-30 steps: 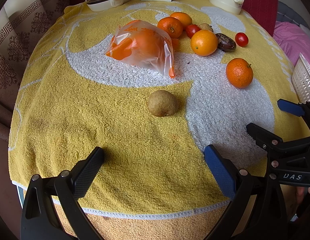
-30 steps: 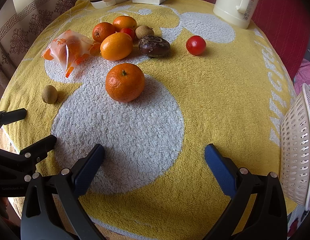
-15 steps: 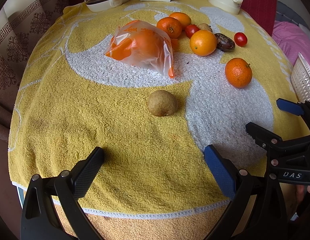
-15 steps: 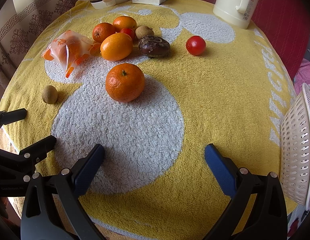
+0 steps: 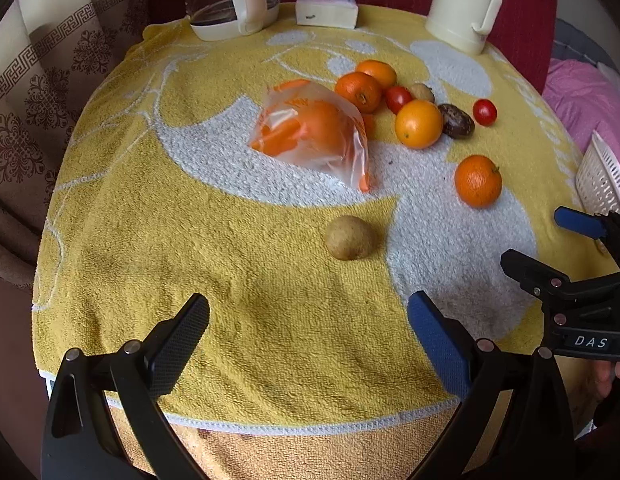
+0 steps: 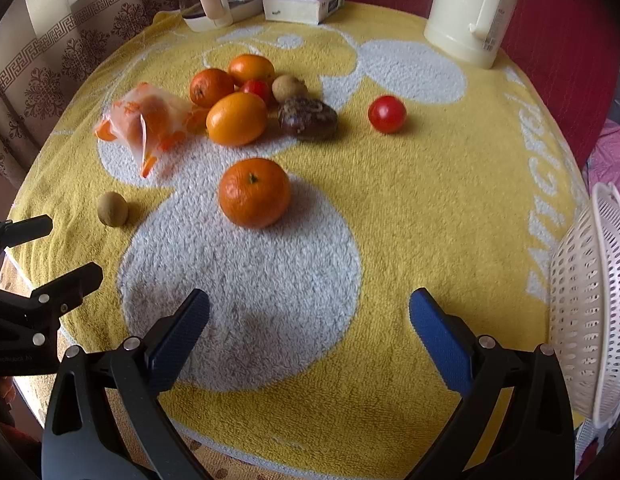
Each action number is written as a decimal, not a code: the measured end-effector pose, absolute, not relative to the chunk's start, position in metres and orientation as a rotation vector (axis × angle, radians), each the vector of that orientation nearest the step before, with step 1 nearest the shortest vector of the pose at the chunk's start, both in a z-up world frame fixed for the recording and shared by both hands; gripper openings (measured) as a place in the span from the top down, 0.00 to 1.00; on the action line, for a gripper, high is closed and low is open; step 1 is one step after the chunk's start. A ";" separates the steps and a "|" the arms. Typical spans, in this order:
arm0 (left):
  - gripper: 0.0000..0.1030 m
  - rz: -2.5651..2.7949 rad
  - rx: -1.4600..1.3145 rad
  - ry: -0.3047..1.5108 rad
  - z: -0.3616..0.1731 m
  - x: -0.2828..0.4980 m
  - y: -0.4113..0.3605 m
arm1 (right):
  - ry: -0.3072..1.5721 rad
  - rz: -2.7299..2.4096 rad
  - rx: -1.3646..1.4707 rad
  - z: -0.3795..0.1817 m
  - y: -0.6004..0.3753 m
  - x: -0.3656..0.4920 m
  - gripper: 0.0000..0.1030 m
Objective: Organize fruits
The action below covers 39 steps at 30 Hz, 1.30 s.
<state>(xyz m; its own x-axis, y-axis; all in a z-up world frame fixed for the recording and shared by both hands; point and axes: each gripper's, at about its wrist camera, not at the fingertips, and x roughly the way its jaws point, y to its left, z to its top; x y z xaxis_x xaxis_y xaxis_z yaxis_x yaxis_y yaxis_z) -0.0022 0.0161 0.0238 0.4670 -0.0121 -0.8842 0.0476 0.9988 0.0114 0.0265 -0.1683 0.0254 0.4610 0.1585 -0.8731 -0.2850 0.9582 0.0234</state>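
Yellow-and-white towel (image 6: 450, 184) spread over table, fruit scattered on top. Left gripper (image 5: 307, 330) spread wide, empty, low over near edge, brown kiwi (image 5: 350, 238) just ahead. Right gripper (image 6: 310, 328) likewise wide apart, holding nothing, mandarin (image 6: 254, 192) ahead on white patch. Orange cluster (image 6: 236, 118), dark passion fruit (image 6: 307, 118), tomato (image 6: 387, 113) further back. Bagged oranges (image 5: 312, 136) left of cluster. White basket (image 6: 586, 312) at right edge.

From my feed, the white basket (image 6: 582, 312) ran off the right edge — its inside stayed hidden. The bag's (image 5: 310, 136) contents were blurred orange shapes.
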 end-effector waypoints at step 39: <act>0.05 -0.059 -0.016 0.957 0.086 0.071 0.058 | 1.060 0.305 -0.028 0.030 -0.136 0.070 0.47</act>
<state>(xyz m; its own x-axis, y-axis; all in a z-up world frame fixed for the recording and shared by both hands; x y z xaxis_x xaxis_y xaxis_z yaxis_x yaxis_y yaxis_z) 0.0711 0.0576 0.0863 0.5743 -0.0577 -0.8166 0.0438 0.9983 -0.0397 0.0705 -0.1356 0.0298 0.4512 0.2334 -0.8614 -0.2605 0.9576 0.1231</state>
